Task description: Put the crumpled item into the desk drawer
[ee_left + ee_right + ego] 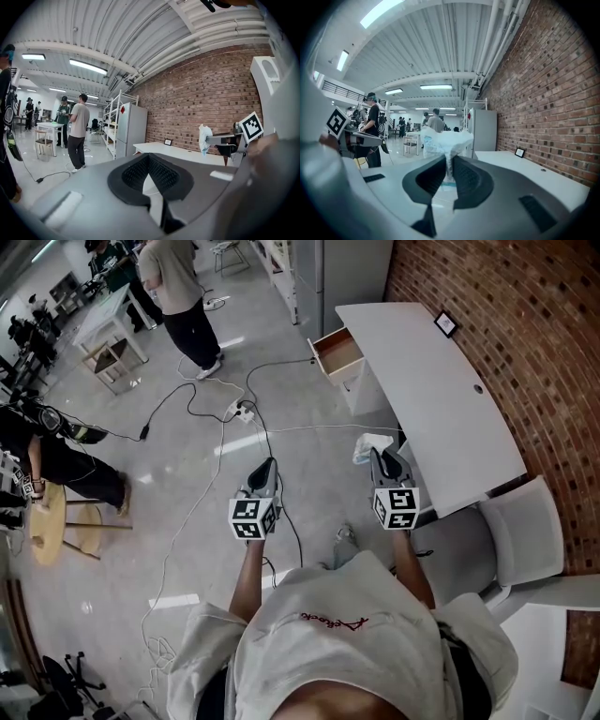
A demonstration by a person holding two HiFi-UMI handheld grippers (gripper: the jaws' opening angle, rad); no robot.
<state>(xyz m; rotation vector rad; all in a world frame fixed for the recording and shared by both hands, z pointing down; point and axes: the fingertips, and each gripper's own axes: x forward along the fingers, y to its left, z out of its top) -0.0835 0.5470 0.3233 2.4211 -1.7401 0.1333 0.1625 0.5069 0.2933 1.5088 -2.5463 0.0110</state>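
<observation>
1. The crumpled item point(445, 140), a white wad, is held in the air beside the desk point(441, 399), with the right gripper point(449, 165) clamped on its lower edge.
2. The open drawer point(337, 351) sits at 11 o'clock from it, well apart.
3. The left gripper point(149, 159) has its jaws together and is empty.
4. Risk: only a thin fold is pinched, so the wad may slip out while carried. The floor cables point(225, 409) could snag a foot.
</observation>
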